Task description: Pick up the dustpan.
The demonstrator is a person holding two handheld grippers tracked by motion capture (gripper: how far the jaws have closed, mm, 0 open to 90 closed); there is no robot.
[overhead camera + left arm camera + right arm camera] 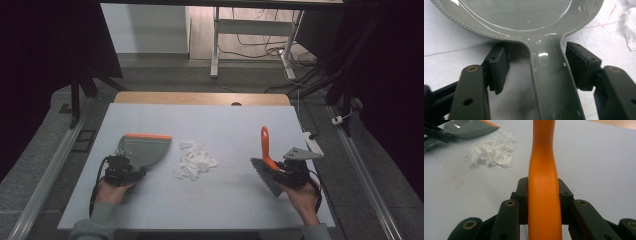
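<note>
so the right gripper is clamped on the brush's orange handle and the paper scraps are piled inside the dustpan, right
Not quite. The high view shows the paper scraps on the table beside the dustpan, not inside it. The right gripper is indeed clamped on the brush's orange handle.

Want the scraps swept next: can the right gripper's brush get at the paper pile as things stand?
Probably yes. The right gripper is shut on the brush by its orange handle, and bare table lies between it and the paper pile. The dustpan sits on the pile's far side, out of the way.
</note>
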